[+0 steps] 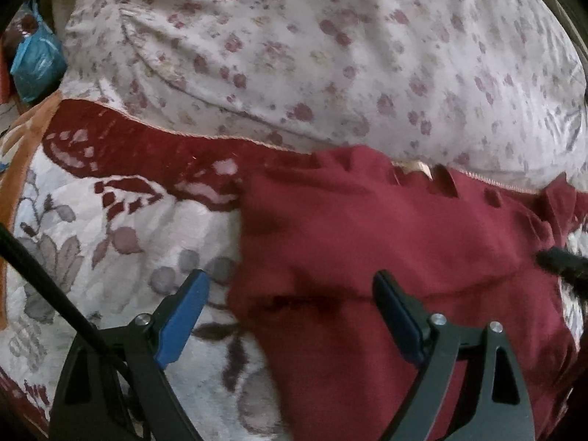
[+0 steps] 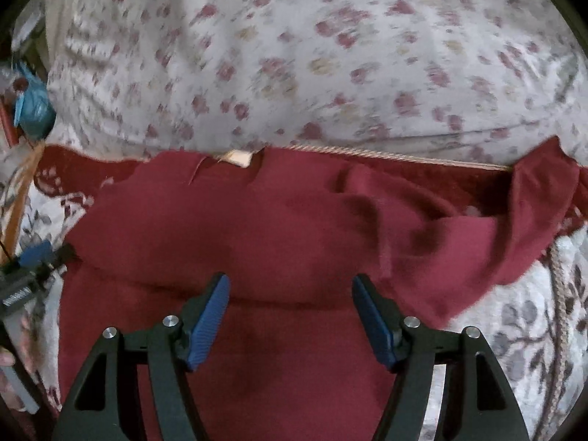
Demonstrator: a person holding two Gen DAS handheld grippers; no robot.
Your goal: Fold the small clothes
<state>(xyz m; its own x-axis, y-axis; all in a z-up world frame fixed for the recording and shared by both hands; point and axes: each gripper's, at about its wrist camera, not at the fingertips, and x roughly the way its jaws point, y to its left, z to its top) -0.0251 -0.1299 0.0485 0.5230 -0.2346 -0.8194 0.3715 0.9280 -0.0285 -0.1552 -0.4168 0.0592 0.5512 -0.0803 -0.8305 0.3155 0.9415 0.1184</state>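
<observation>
Right gripper (image 2: 290,321) hovers with its blue pads spread wide and nothing between them, hanging directly over the lower middle of the maroon garment (image 2: 257,228). Left gripper (image 1: 290,321) is splayed apart too, empty, and it straddles the garment's left edge: one pad over the cloth, the other out over the floral bedspread (image 1: 110,257).

So the garment lies right underneath and ahead of both tools, spread across the bedspread with its long axis running side to side, collar end away from the grippers. The pale neck label (image 2: 239,157) sits at that far edge, touching the braided border of the flowered pillow (image 2: 330,55) behind. A sleeve (image 2: 536,191) trails off to the garment's right, rumpled and folded up on itself (blur makes its exact lie hard to read).

Here is the relation that matters: the right gripper is over the garment's centre, well short of that sleeve, while the left one is already at the opposite edge. By my reading the right hand is the nearer one for the loose sleeve, and it would need to travel outward along the long axis before it can pinch. The left edge looks ready to take now.
</observation>
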